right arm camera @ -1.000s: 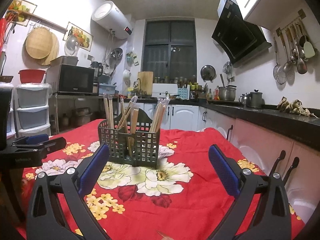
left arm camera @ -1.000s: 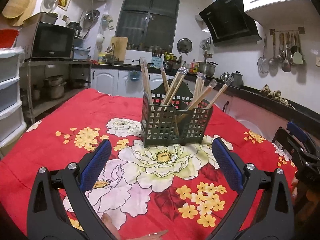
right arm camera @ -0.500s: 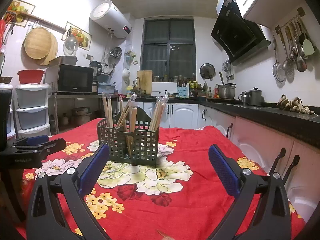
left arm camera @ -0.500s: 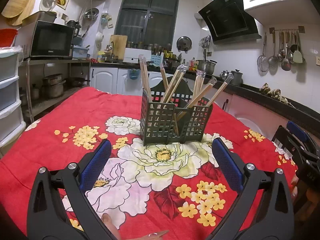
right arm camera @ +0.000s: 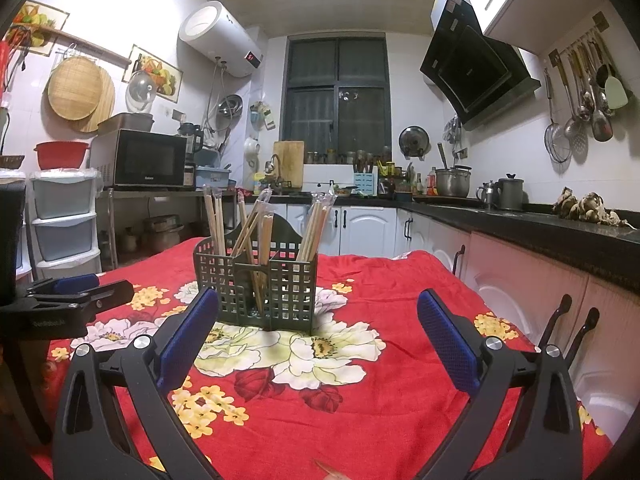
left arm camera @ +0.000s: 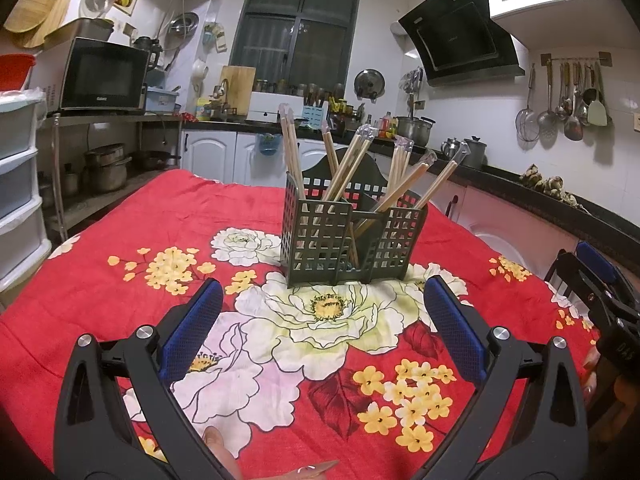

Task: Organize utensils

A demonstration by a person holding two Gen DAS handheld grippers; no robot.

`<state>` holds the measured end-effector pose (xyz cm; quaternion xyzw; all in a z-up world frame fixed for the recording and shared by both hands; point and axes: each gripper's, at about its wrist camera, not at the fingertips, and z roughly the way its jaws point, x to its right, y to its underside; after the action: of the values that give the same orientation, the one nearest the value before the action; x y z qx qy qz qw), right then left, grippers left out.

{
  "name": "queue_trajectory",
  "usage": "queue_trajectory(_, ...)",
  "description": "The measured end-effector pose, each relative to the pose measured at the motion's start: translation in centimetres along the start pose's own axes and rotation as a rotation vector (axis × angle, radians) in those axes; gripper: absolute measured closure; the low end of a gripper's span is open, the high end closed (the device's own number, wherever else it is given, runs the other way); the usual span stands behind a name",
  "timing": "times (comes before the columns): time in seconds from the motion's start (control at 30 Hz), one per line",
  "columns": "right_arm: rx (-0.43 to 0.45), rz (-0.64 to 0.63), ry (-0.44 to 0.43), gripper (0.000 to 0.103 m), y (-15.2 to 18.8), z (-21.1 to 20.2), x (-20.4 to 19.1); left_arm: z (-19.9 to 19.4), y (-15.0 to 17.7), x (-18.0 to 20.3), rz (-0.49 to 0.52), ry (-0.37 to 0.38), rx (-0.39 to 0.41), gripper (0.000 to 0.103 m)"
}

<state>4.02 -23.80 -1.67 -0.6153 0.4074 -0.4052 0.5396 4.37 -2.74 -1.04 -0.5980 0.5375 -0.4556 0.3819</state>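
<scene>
I hold both grippers low over the desk [left arm camera: 100,280], which is covered with a red floral cloth [right arm camera: 400,300]. My left gripper [left arm camera: 323,338] has its fingers [left arm camera: 192,332] spread wide with nothing between them, and my right gripper [right arm camera: 318,340] is spread just as wide and empty. The dark green slotted caddy [left arm camera: 348,236] stands upright on the cloth ahead of both, well apart from the fingertips. Wooden chopsticks [left arm camera: 352,168] lean in its compartments, some in clear sleeves. In the right wrist view the caddy sits left of centre, beyond my left-hand finger.
</scene>
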Motion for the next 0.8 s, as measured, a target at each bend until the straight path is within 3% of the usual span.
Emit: queue_trajectory(0.8, -0.006, 0.005, 0.005, 0.006, 0.1, -0.1, 0.3, 0.4, 1.4, 0.1, -0.002, -0.021, -0.049, 0.010)
